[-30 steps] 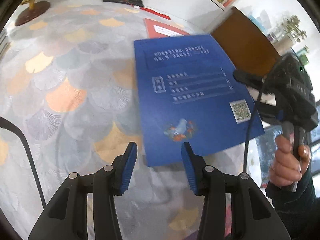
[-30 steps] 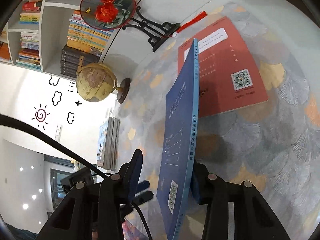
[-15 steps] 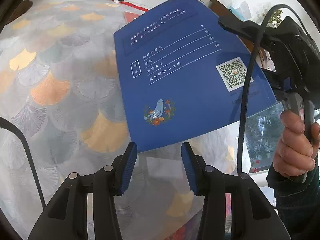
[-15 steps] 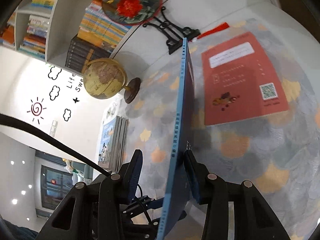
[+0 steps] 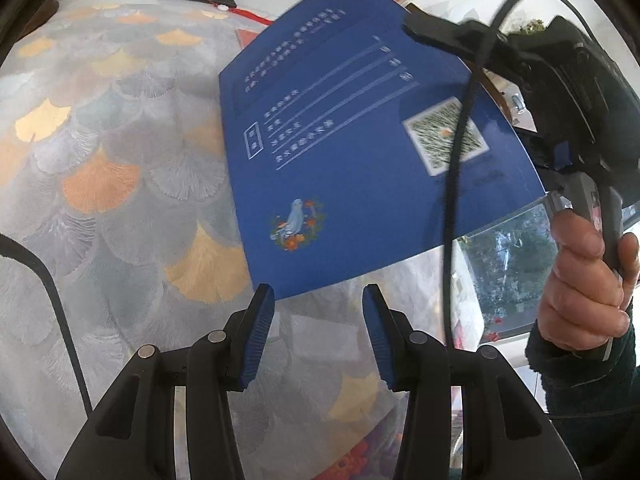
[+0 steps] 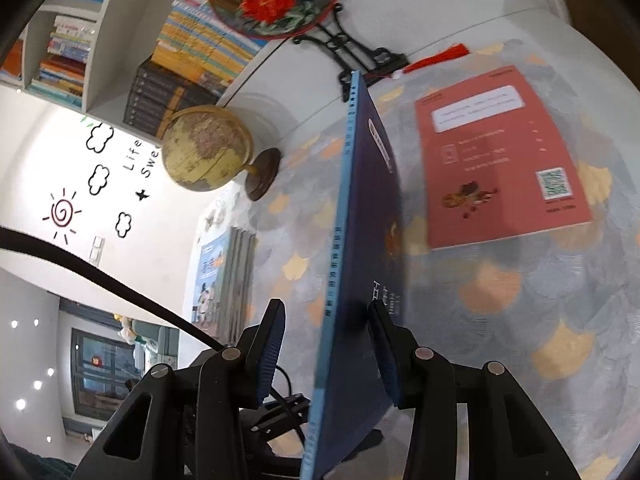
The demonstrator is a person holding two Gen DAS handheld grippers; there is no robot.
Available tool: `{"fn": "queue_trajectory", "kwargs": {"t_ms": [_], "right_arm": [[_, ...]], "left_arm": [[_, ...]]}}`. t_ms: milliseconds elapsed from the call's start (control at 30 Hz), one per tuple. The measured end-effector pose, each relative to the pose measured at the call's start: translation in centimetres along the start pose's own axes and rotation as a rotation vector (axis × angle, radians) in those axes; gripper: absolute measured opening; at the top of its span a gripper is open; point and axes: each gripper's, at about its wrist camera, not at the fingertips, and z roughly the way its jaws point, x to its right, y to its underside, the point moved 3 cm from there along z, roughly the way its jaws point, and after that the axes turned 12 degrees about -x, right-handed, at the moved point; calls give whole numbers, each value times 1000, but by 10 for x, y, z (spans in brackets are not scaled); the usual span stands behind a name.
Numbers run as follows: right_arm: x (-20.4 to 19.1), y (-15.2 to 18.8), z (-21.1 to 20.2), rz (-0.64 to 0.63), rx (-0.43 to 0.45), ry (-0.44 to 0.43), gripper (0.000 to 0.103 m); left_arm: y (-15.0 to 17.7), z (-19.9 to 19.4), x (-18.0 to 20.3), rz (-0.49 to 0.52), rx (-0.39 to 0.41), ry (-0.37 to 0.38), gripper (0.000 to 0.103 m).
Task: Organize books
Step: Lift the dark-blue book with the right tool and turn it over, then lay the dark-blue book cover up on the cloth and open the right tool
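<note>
blue book [image 5: 372,152] above ginkgo-patterned tablecloth [image 5: 112,168]; bookshelf [image 6: 120,48] behind.

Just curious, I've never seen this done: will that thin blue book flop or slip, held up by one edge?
The blue book probably bends some: its cover already looks curved. The right hand-held gripper holds it near one edge, so it may swing. It's thin, so likely light.

On the white wall [image 6: 80,184] I can read "Life" above "Swe", cut off by the globe; print on the blue paperback book [image 5: 360,140] and red paperback book [image 6: 500,160] is too blurred.
</note>
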Motion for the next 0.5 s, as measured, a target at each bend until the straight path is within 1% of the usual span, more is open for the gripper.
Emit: {"fn": "queue_trajectory", "kwargs": {"t_ms": [67, 133, 200, 267, 300, 333, 367, 400, 467, 500], "right_arm": [[-8, -1, 6, -11, -11, -11, 43], [-17, -3, 14, -22, -31, -49, 43], [-28, -4, 24, -30, -51, -88, 43], [-38, -4, 34, -47, -70, -98, 43], [-44, -3, 39, -56, -80, -106, 43], [-46, -2, 42, -60, -87, -112, 43], [-49, -1, 46, -65, -93, -115, 43], [-49, 1, 49, -66, -96, -115, 43], [-46, 4, 54, -60, -103, -112, 43], [-42, 7, 59, -50, -109, -97, 44]], "left_arm": [[2, -4, 0, 3, 5, 3, 42], [7, -11, 0, -4, 16, 2, 42], [18, -25, -5, -26, 36, 12, 42], [35, -40, -14, -61, 61, -4, 42], [50, -51, -25, -93, 77, -38, 42], [57, -56, -32, -115, 82, -63, 42], [73, -66, -48, -173, 94, -122, 42], [84, -73, -60, -224, 98, -152, 42], [102, -83, -84, -330, 92, -172, 42], [110, -87, -96, -385, 88, -190, 42]]}}
